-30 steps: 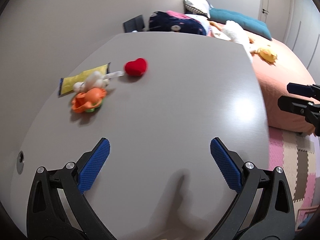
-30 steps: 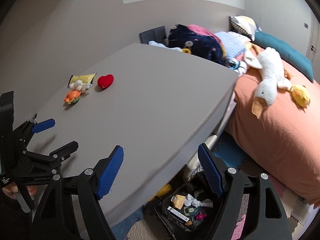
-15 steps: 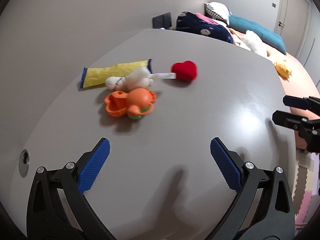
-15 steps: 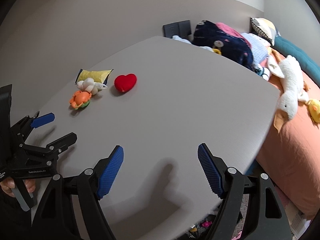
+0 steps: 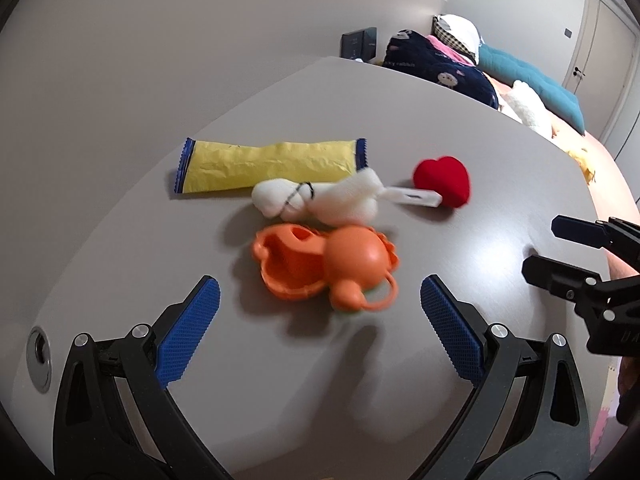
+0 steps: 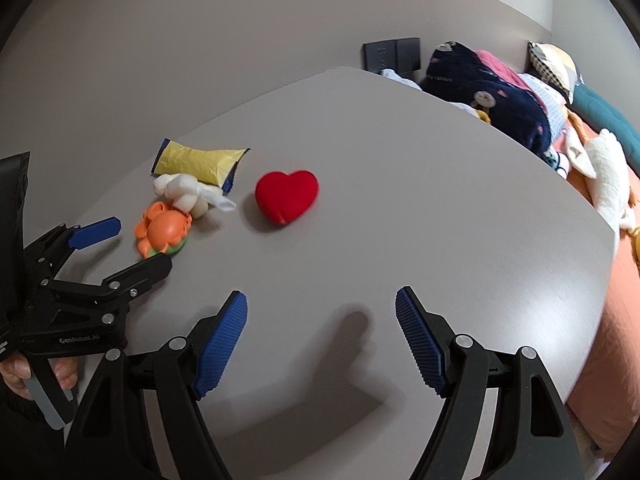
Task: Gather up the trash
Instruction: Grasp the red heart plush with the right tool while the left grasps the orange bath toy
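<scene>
The grey table (image 5: 400, 128) carries four small things, all grouped near its left edge, toward the far left corner, and well apart from the right edge, where the bed (image 6: 608, 320) stands.

The yellow wrapper (image 5: 268, 162) is the longest of them and lies closest to the left edge. It looks like thin, flat foil: very light, soft, probably slippery. A grip on one crimped blue end, or a pinch across its middle, seems the safest.

The orange plastic toy (image 5: 332, 266) lies on the near side of the group. It looks stiff and hollow, so it should not deform, and its thin rim could be taken.

The white plush bone (image 5: 320, 198) lies between them, touching the wrapper. It is soft and will squeeze easily.

The red plush heart (image 6: 286, 196) lies just to the right of it.

The left gripper (image 5: 320, 304) hovers with its jaws wide, the orange toy just ahead of them. The right gripper (image 6: 320, 328) is also spread wide and holds nothing, over bare table.
</scene>
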Motion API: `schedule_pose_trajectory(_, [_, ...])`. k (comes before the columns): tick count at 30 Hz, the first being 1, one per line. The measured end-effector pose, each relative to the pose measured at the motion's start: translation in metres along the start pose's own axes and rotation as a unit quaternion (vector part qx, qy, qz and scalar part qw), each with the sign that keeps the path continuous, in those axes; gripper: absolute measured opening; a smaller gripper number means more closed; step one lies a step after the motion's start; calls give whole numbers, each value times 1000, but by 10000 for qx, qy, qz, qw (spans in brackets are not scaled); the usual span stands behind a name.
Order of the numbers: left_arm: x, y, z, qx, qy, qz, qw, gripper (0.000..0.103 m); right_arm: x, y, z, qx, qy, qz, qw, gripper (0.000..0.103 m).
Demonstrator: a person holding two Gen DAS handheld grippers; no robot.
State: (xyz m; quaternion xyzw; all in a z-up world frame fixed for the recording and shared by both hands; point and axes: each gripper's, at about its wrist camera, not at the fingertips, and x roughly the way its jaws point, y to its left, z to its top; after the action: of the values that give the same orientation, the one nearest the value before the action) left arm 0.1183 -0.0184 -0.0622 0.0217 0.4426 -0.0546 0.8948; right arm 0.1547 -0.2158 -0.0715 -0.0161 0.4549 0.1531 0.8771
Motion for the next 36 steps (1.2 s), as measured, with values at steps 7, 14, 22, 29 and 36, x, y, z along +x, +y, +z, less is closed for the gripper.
schedule_pose_trajectory(7, [17,6,8,24,113,-99,9999,97,26,5,23,69,80,66,9999,77])
schedule_pose_trajectory(14, [26,7,11,74,175,-163,9997,97,46,10,41,24,73,-11,10000,77])
schedule_pose_trajectory(22, [25,10,9,24,74,-247,9997,92,62,14,57,-158,48,-147,9998,77])
schedule_pose_trajectory(29, [23,8,9,57,12,-285,9996,81,64,23,61,-456,-13,-267,9986,49])
schedule_pose_trajectory(36, [22,5,8,98,23,-252,9996,81,56,18,54,-274,50,-88,9996,49])
